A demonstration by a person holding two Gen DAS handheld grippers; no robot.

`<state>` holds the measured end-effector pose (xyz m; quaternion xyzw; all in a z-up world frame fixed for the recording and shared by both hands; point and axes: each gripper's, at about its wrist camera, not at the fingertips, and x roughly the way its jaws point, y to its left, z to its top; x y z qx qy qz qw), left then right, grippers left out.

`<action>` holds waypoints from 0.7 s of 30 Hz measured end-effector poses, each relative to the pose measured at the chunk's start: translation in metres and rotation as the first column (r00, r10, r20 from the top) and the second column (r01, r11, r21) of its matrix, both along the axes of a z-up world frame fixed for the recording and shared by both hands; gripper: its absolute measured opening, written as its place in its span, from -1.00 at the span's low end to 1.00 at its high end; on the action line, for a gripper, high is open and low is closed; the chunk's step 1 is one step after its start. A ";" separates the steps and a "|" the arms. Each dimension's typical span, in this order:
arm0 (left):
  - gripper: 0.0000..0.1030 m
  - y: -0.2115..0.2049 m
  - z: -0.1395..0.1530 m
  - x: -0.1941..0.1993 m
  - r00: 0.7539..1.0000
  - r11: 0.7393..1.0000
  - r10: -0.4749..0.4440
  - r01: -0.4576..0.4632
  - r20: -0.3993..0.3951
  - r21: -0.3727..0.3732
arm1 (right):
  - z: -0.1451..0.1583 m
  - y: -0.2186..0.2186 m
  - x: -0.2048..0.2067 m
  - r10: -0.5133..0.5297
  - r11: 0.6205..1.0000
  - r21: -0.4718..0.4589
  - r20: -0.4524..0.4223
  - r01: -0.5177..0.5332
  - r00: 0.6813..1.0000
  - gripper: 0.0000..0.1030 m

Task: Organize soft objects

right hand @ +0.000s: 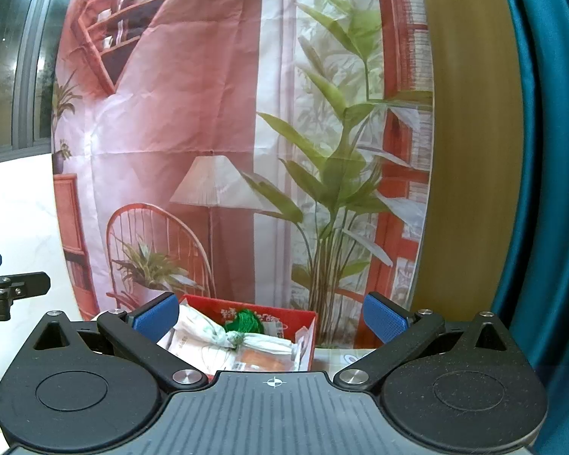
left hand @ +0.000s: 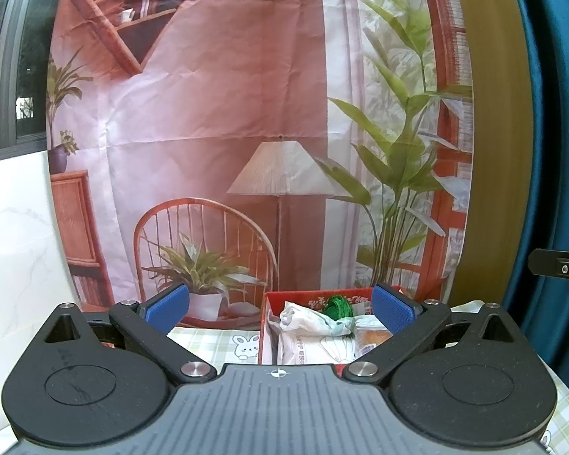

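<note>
A red box [left hand: 271, 297] [right hand: 284, 313] stands on the table ahead of both grippers. It holds several soft things: a knotted white cloth bundle [left hand: 311, 320] [right hand: 205, 328], a green yarn ball [left hand: 337, 305] [right hand: 248, 320], white packets [left hand: 299, 349] [right hand: 193, 349] and an orange packet [left hand: 375, 339] [right hand: 261, 362]. My left gripper [left hand: 280, 309] is open and empty, held above the box's near side. My right gripper [right hand: 271, 320] is open and empty, also above the box.
The table wears a checked cloth with a rabbit print [left hand: 242, 345]. A printed room backdrop [left hand: 246, 132] hangs right behind the box. A blue curtain [right hand: 550, 189] hangs at the right. The other gripper shows at the edge of each view [left hand: 561, 265] [right hand: 11, 284].
</note>
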<state>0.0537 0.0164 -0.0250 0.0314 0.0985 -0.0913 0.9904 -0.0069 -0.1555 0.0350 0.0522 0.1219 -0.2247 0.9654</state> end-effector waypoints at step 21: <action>1.00 0.003 -0.003 0.001 1.000 1.000 0.002 -0.002 -0.004 -0.002 | 0.000 -0.001 0.000 0.001 1.000 0.000 -0.003 -0.001 1.000 0.99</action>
